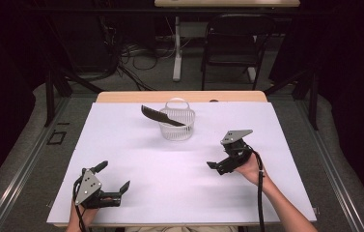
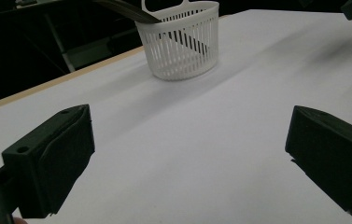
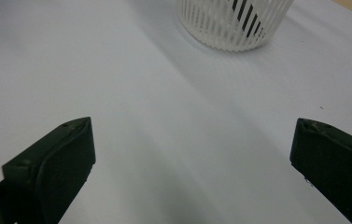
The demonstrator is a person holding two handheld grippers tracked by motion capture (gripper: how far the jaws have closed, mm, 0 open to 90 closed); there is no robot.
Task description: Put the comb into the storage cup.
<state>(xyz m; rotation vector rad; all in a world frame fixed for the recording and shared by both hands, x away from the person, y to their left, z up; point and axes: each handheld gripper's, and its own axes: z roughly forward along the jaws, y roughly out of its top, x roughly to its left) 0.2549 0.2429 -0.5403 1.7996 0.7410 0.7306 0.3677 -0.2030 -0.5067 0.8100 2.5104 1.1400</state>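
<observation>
Left gripper near the front left of the white table, jaws spread wide, nothing held; right gripper at the right, likewise wide and empty; beyond both, small white slatted plastic basket, long black comb leaning inside
</observation>
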